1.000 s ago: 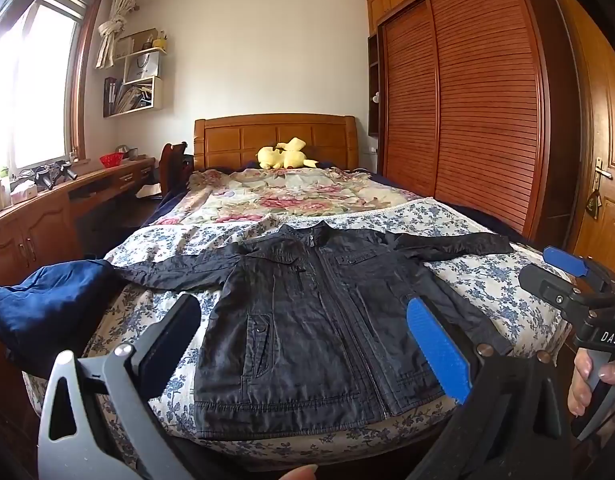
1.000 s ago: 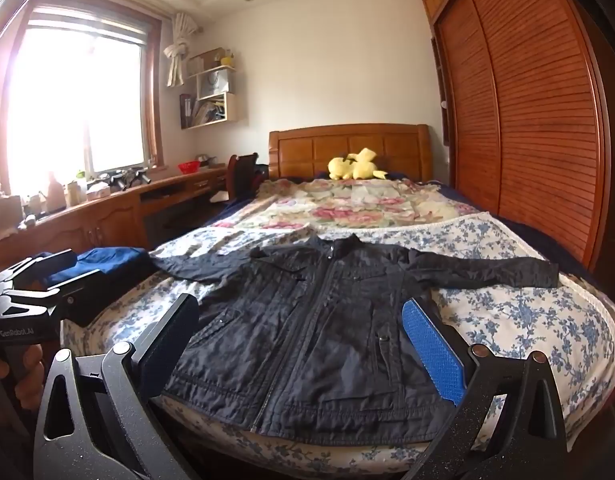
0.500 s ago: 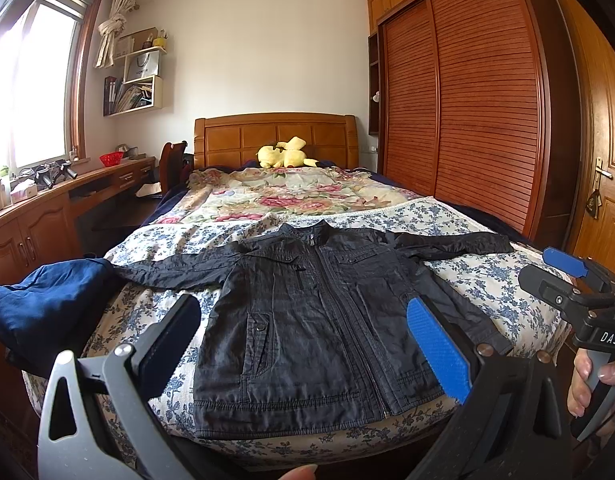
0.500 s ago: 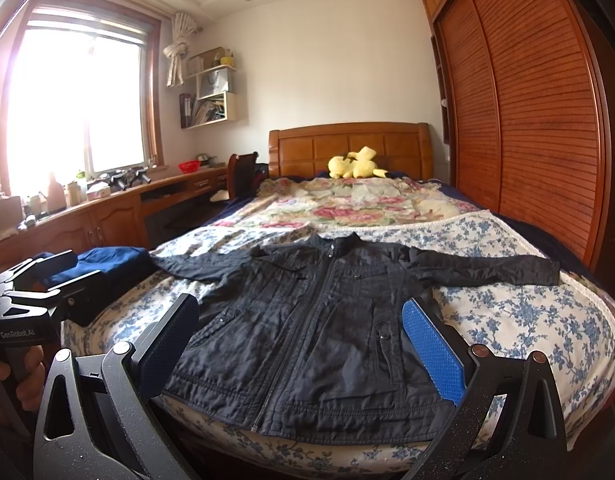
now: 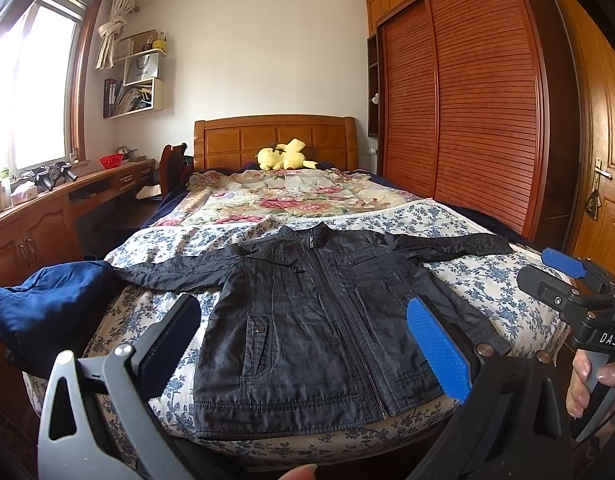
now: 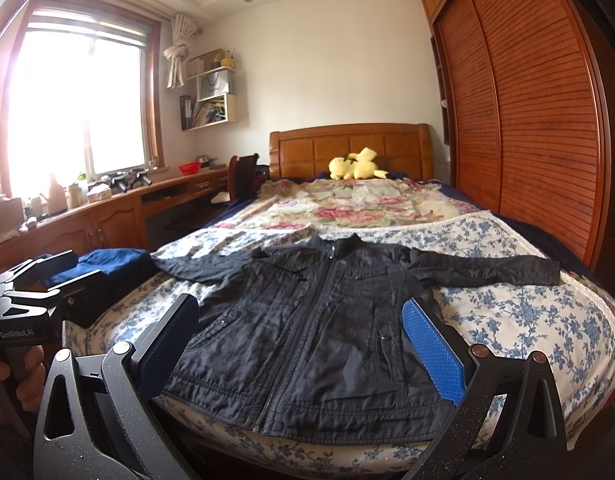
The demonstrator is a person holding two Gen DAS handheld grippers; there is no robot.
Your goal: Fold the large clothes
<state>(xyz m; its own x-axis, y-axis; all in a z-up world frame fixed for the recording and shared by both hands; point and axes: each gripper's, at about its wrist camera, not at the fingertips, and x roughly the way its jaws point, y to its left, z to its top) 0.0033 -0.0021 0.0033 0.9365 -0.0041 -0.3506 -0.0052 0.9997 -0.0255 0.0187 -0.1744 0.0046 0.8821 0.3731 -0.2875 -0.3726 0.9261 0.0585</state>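
- We see a dark grey zipped jacket (image 5: 319,320) lying flat, front up, sleeves spread, on the bed's blue-flowered white cover (image 5: 487,280).
- Our left gripper (image 5: 303,344) hovers short of the hem, jaws wide apart, holding nothing.
- Our right gripper (image 6: 299,344) does likewise, jaws spread and empty.
- A crumpled blue garment (image 5: 47,308) lies at the bed's left edge.

A dark jacket (image 5: 319,312) of matt, finely creased cloth is seen on a printed cotton-like bedspread (image 5: 487,280), the headboard (image 5: 275,140) and wardrobe (image 5: 479,100) are finished in glossy ribbed and panelled wood, and blue textured pads (image 5: 435,348) are carried on matt plastic jaws.
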